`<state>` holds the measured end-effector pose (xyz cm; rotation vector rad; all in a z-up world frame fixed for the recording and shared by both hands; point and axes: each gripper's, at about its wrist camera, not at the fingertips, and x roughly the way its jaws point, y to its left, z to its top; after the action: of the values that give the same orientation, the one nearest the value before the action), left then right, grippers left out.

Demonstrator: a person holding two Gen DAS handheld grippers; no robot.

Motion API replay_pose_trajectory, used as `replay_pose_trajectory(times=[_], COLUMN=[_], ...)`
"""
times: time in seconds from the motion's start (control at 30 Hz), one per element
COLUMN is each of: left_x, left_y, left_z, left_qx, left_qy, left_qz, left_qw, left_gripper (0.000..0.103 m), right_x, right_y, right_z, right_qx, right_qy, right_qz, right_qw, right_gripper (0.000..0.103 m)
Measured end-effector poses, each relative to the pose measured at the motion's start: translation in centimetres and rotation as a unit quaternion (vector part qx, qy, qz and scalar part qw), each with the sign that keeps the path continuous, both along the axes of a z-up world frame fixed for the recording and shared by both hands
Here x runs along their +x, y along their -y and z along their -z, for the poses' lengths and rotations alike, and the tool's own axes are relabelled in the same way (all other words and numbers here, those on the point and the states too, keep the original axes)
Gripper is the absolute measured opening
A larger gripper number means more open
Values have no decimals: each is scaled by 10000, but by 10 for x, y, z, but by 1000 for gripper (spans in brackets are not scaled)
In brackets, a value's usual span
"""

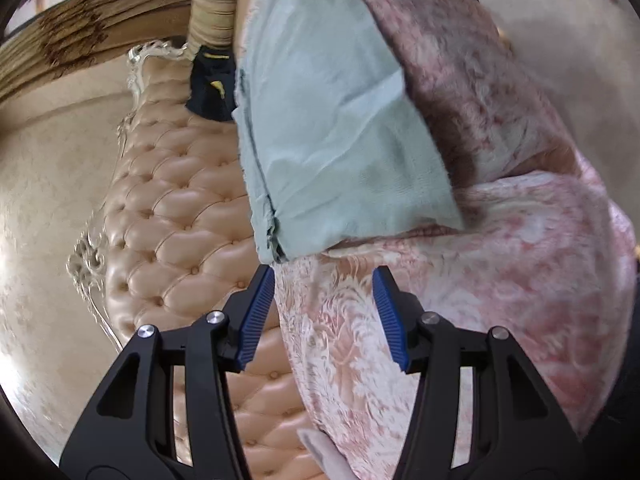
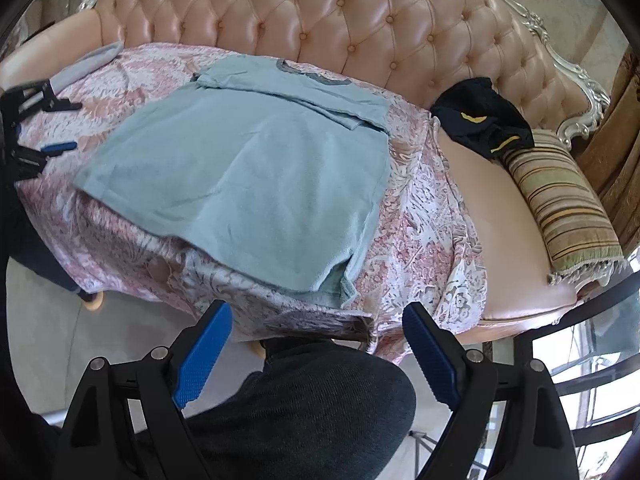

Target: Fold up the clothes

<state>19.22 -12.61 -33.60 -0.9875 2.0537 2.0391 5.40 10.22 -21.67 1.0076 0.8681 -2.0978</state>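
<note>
Both grippers, left gripper and right gripper, gape wide, holding nothing. Mid-frame, the light blue T-shirt lies flat on the floral sofa cover, sides apparently folded inward; at upper right a dark garment sits crumpled, seemingly unfolded.

Left claw and right claw, jaws apart, empty

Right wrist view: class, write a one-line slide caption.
Open right gripper hovers before a partly folded light-blue shirt on a floral-covered sofa; open left gripper waits beside it.
</note>
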Motion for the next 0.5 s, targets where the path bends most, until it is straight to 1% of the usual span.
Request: replay_pose_trajectory(times=[0.1, 0.13, 0.17, 0.23, 0.3, 0.33, 0.37, 0.43, 0.47, 0.5], left_x=[-4, -5, -4, -3, 1, 1, -2, -13, -19, -24], left_y=[-9, -12, -14, -19, -24, -27, -28, -27, -26, -24], left_z=[11, 15, 15, 16, 8, 2, -5, -18, -27, -35], left_qx=[25, -17, -65, -103, 127, 319, 561, 1032, 1351, 1664], left_qy=[143, 209, 249, 322, 366, 369, 361, 340, 289, 235], left_qz=[122, 135, 158, 173, 158, 65, -155, -648, -962, -1266], left_qw=[9998, 9997, 9995, 9993, 9991, 9988, 9977, 9920, 9857, 9776], left_gripper=[55, 49, 48, 48, 48, 48, 48, 48, 48, 48], right_x=[0, 0, 0, -3, -10, -14, -20, -42, -58, -73], right_y=[1, 1, 0, -7, -20, -27, -34, -51, -63, -73], right_z=[-4, -5, -6, -9, -10, -10, -10, -7, -6, -3], right_qx=[-60, -77, -72, -47, -41, -40, -56, -402, -1018, -1580], right_qy=[-32, -47, -97, -191, -274, -302, -297, 201, 854, 1463], right_qz=[-19, -24, -15, 63, 225, 323, 436, 870, 1150, 1407], right_qw=[10000, 10000, 9999, 9998, 9994, 9990, 9986, 9952, 9844, 9663], right_gripper=[88, 88, 88, 88, 88, 88, 88, 88, 88, 88])
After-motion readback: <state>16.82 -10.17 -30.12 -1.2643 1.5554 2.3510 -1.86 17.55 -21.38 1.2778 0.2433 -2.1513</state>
